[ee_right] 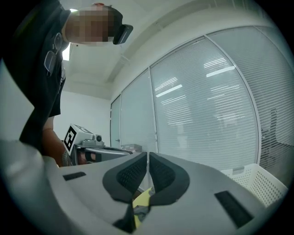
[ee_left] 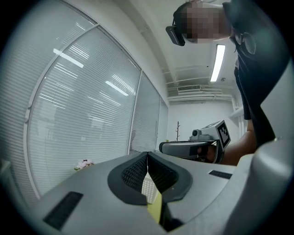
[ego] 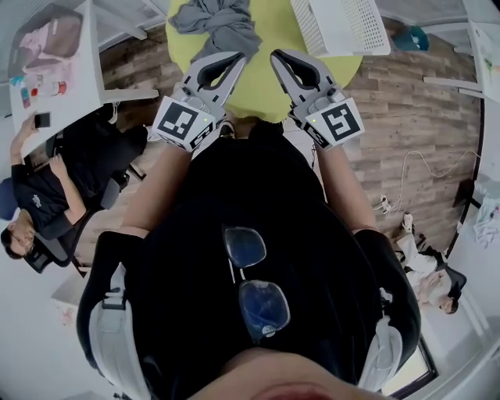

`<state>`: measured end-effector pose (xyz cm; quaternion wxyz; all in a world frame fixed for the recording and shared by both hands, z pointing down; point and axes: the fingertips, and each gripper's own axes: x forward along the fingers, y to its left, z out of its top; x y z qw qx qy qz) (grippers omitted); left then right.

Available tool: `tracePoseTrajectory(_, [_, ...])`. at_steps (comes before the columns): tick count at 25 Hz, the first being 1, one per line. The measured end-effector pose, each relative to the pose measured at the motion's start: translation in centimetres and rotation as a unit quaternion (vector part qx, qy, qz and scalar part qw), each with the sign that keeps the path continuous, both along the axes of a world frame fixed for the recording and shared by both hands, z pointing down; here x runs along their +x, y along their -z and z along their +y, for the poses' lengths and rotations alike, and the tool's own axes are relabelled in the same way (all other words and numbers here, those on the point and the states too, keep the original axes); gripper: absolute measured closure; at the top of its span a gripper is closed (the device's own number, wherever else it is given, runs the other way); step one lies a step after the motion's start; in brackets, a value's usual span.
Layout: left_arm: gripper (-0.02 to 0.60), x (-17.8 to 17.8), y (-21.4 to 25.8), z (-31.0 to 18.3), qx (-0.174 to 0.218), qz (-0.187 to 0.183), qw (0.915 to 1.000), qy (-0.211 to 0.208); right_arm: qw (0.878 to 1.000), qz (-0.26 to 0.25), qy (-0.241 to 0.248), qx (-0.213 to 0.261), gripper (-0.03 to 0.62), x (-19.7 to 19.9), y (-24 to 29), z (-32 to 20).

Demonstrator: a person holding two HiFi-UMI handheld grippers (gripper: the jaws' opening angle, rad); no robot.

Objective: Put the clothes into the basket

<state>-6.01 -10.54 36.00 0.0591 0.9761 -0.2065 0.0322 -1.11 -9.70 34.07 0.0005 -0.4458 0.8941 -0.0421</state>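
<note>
Task judged not begun: grey clothes (ego: 215,23) lie heaped on the yellow-green table (ego: 266,47) at top centre, none seen in the white basket (ego: 344,23) at upper right, while left gripper (ego: 237,58) and right gripper (ego: 276,56) hover below, jaws together, empty.

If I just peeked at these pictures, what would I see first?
You would first see the left hand-held gripper and the right hand-held gripper. Both are shut and empty, and they point side by side at a bright yellow-green table. At the top of the head view, a heap of grey clothes lies on the table's left and a white basket sits on its right.
</note>
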Motion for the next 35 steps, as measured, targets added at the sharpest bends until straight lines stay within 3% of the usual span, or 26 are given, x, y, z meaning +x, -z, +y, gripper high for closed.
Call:
tracePoseTrajectory(7, [0.571, 3.5, -0.5, -3.4, -0.004, -0.018, 0.9988, 0.045, 0.999, -0.002, 0.051, 0.0, 0.56, 3.1, -0.3, -3.7])
tracePoseTrajectory(14, [0.571, 5.8, -2.1, -6.5, -0.019, -0.042, 0.9917, 0.12, 0.995, 0.003, 0.103, 0.002, 0.56, 5.4, -1.3, -7.0])
tracePoseTrajectory(22, [0.571, 5.1, -5.0, -10.0, -0.06, -0.059, 0.9718, 0.22, 0.99, 0.008, 0.143, 0.007, 0.559, 5.3, -3.5, -10.6])
tracePoseTrajectory(28, [0.569, 2.9, -9.6, -12.9, -0.09, -0.102, 0.9444, 0.299, 0.989, 0.019, 0.149, -0.004, 0.559, 3.4, -5.7, -13.3])
tracePoseTrajectory(35, [0.561, 1.0, -15.0, -15.7, -0.152, -0.109, 0.9301, 0.316, 0.989, 0.038, 0.139, -0.033, 0.559, 1.0, -9.0, -16.4])
